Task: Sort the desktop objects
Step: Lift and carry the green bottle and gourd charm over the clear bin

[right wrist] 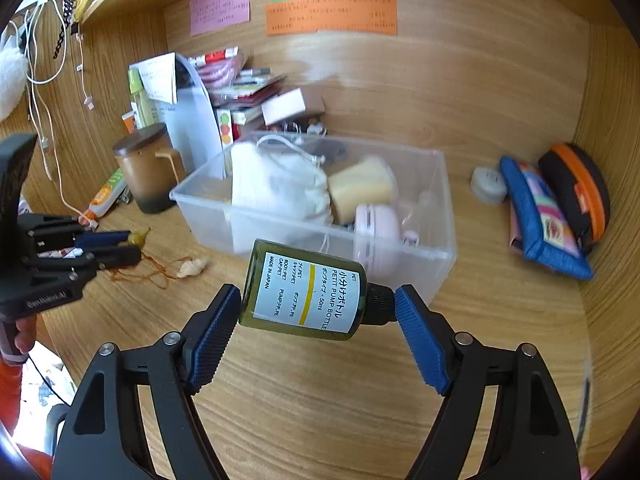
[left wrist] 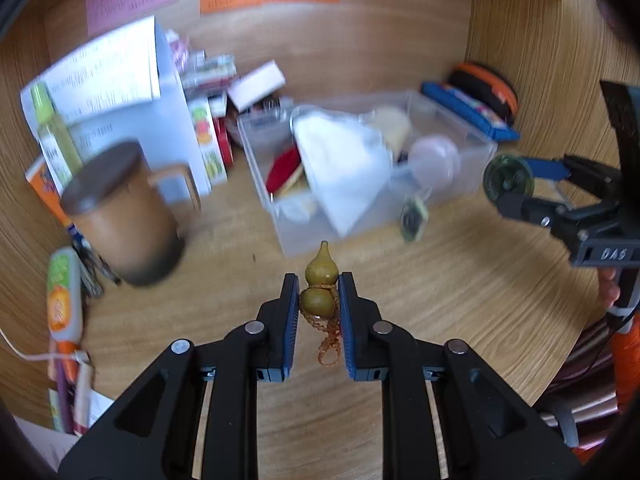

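A small olive gourd charm (left wrist: 321,270) with an orange-brown cord (left wrist: 330,336) sits between the blue pads of my left gripper (left wrist: 319,280), which is shut on it. From the right wrist view the left gripper (right wrist: 132,246) is low at the left. Its cord (right wrist: 148,270) trails over the desk to a pale end piece (right wrist: 193,267). My right gripper (right wrist: 320,296) is shut on a green pump bottle (right wrist: 304,292) with a white label, held sideways, base to one pad and cap to the other. The bottle (left wrist: 508,180) shows end-on at the right of the left wrist view.
A clear plastic bin (right wrist: 216,224) holding a white bag and several items stands mid-desk. A brown lidded mug (right wrist: 146,168) and a tube (left wrist: 64,292) are at the left. At the right wall lie a blue pouch (right wrist: 540,220), an orange-black case (right wrist: 580,188) and a small grey container (right wrist: 488,184).
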The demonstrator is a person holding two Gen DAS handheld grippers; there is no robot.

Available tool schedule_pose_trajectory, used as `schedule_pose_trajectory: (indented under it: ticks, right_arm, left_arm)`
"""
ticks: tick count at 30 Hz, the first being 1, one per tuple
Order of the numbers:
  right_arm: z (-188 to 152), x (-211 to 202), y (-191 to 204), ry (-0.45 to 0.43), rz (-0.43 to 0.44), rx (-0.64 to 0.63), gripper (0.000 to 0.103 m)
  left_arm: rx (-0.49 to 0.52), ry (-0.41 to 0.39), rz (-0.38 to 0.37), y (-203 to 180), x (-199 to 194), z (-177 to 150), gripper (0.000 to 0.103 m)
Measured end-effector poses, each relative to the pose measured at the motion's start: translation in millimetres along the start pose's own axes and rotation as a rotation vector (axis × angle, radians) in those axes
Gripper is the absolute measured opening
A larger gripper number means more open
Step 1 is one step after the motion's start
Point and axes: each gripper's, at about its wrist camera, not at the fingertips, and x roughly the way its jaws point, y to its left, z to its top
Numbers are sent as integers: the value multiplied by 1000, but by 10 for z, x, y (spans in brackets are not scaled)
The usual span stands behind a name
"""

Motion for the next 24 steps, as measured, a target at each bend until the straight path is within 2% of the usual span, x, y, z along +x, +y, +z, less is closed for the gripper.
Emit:
schedule_pose_trajectory:
  ticks: [11,20,24]
  right_arm:
    - [329,-35,-32,-46,-36,-33,77]
    - [572,114,-101,-56,-40,-47,77]
    - [675,242,-121,-49,-35,-57,77]
  left_arm:
    - [29,-106,-27,-66,-194,522,19]
    - [12,-125,-65,3,-38,916,19]
    - [-4,-116,-58,48,98,1015,19]
